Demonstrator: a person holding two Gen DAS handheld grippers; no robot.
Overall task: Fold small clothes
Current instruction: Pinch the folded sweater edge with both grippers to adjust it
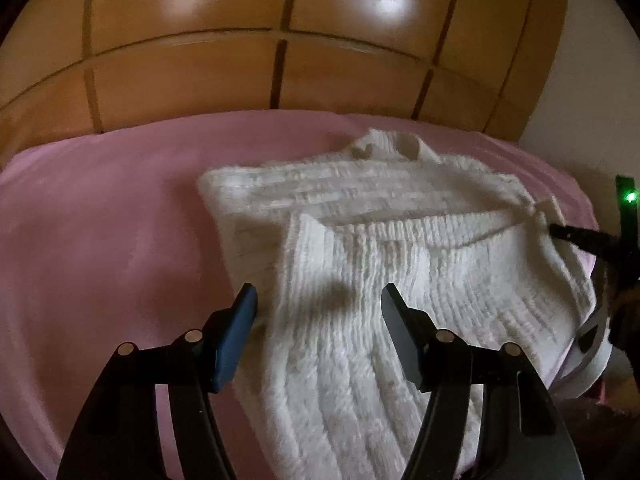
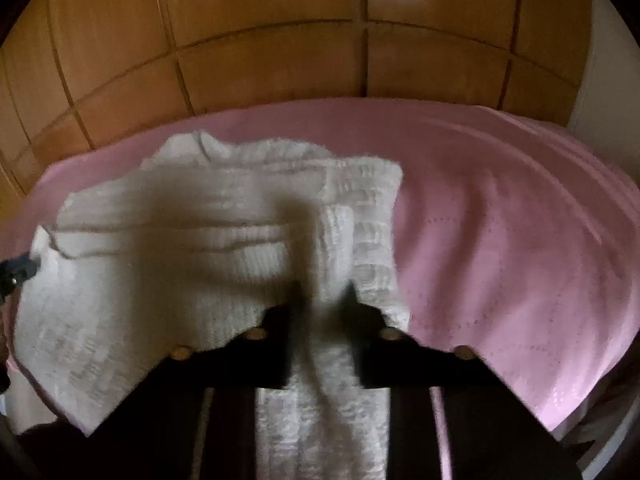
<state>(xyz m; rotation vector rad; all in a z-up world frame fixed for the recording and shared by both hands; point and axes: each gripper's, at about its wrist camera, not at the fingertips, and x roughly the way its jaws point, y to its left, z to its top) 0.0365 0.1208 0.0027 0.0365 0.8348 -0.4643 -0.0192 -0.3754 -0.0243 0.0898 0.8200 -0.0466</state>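
Left wrist view: a white knit sweater [image 1: 360,264] is seen spread on the pink bedspread [image 1: 100,240], wooden wardrobe [image 1: 280,40] behind. The left gripper [image 1: 318,312] is held above the knit, jaws wide, nothing between them.

Right wrist view: the right gripper [image 2: 322,300] is seen narrowed onto a fold of the sweater [image 2: 180,248], knit bunched between the jaws.

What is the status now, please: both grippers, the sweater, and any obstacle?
Left gripper open, above the white knit sweater. Right gripper shut on a fold of it. Sweater partly folded on pink bedcover. Nothing in the way.
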